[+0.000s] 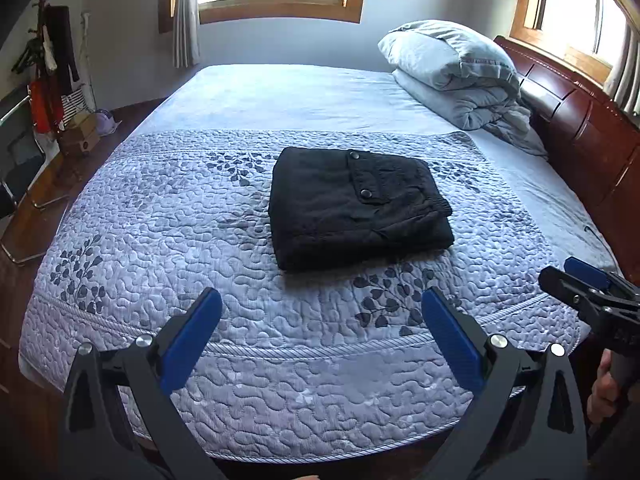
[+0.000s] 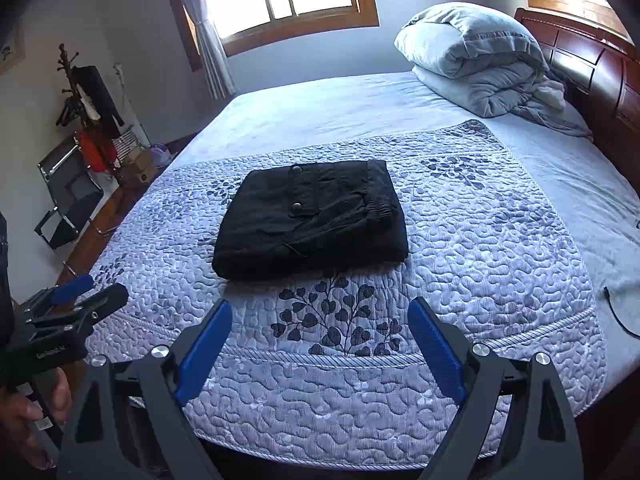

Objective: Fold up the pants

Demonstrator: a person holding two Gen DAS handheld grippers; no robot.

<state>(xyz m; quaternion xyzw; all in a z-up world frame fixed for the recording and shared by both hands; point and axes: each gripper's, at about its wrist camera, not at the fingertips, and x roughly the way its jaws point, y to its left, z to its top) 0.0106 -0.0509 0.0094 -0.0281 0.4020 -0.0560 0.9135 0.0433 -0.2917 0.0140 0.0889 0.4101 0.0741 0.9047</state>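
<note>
Pants (image 1: 356,208) of black cloth lay folded into a thick rectangle on the quilted bedspread (image 1: 168,232), near the middle of the bed. On their top side a pocket flap with two snap buttons (image 1: 365,193) was visible, and the elastic waistband was at the right edge of the bundle. The left gripper (image 1: 322,326) was above the near edge of the bedspread, well apart from the pants, with its blue-padded jaws spread wide and nothing between them. The right gripper (image 2: 320,334) was in a similar position, also with wide jaws and empty. A hand (image 2: 28,416) held the handle of the left gripper. Behind the pants, a rolled grey duvet (image 1: 460,76) was on the plain sheet (image 1: 300,96) beside the wooden headboard (image 1: 580,120). A coat rack (image 2: 86,108) with clothes stood by the wall at the left.
</note>
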